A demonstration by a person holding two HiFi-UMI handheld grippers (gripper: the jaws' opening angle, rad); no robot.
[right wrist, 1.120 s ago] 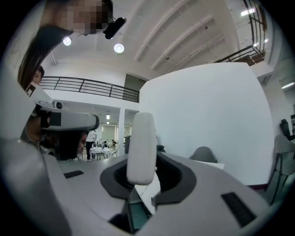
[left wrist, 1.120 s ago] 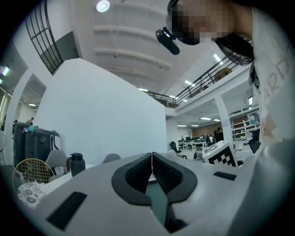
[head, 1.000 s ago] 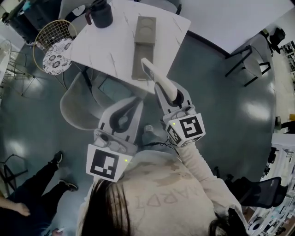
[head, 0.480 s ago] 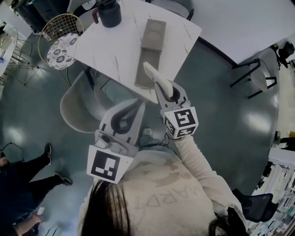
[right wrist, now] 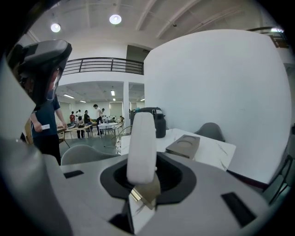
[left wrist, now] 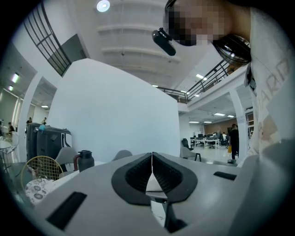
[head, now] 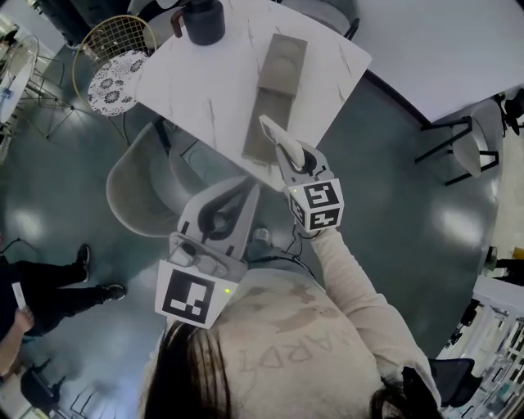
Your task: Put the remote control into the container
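White remote (right wrist: 141, 146) betw. right gripper (right wrist: 141, 175) jaws

There is one white marble table (head: 196, 82), one grey rectangular container (head: 274, 98), one dark jug (head: 203, 20) and one slim white remote control (head: 272, 132).

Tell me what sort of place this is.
Probably a large open-plan office with a lounge corner: a white table with grey chairs, an upper-floor balcony railing, and people gathered at desks in the background.
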